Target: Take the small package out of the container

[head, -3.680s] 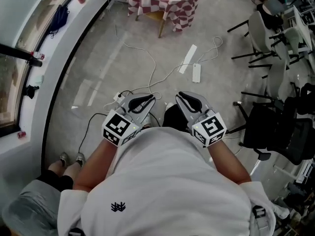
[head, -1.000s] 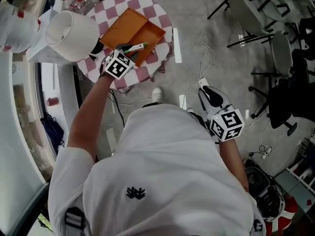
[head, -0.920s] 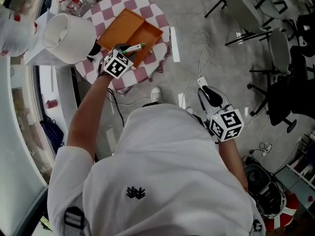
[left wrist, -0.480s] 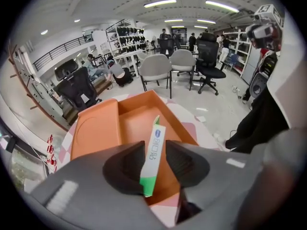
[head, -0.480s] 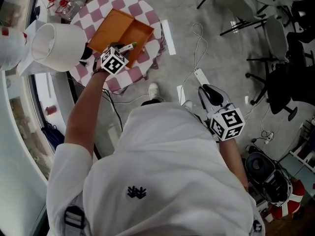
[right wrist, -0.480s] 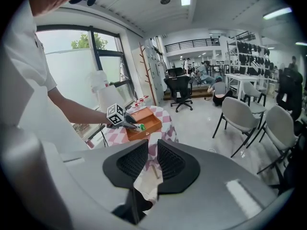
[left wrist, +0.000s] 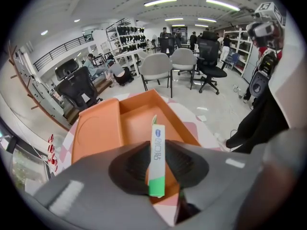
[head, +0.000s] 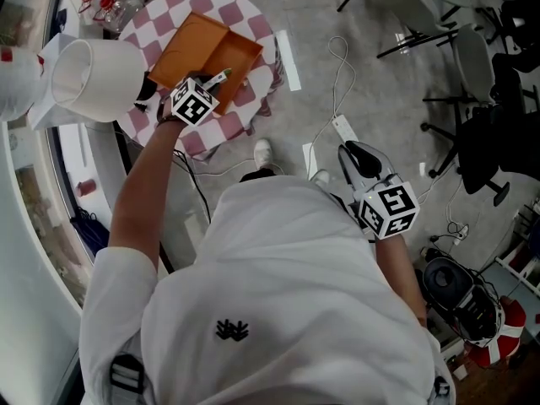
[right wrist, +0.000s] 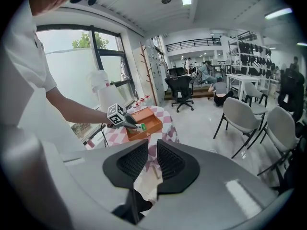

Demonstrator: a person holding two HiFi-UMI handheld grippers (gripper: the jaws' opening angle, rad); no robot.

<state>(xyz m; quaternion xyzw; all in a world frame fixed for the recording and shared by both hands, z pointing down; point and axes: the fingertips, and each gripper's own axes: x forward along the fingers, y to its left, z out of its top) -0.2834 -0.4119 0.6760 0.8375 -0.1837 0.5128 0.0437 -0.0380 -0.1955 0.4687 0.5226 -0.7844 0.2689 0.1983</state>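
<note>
Small package (left wrist: 156,159) edge-up between the closing jaws of left tool (head: 211,83), pads on it, above near end of container (left wrist: 96,128) | container on checked surface (head: 224,129) | right tool (right wrist: 152,150) narrow, empty, well apart from container | progress: grasp appears made; carrying clear of container left.

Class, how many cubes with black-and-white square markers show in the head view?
2. One marker cube is over the pink-checked round table, on the outstretched left arm; the other is at the person's right side, over grey floor. None appears hidden.
</note>
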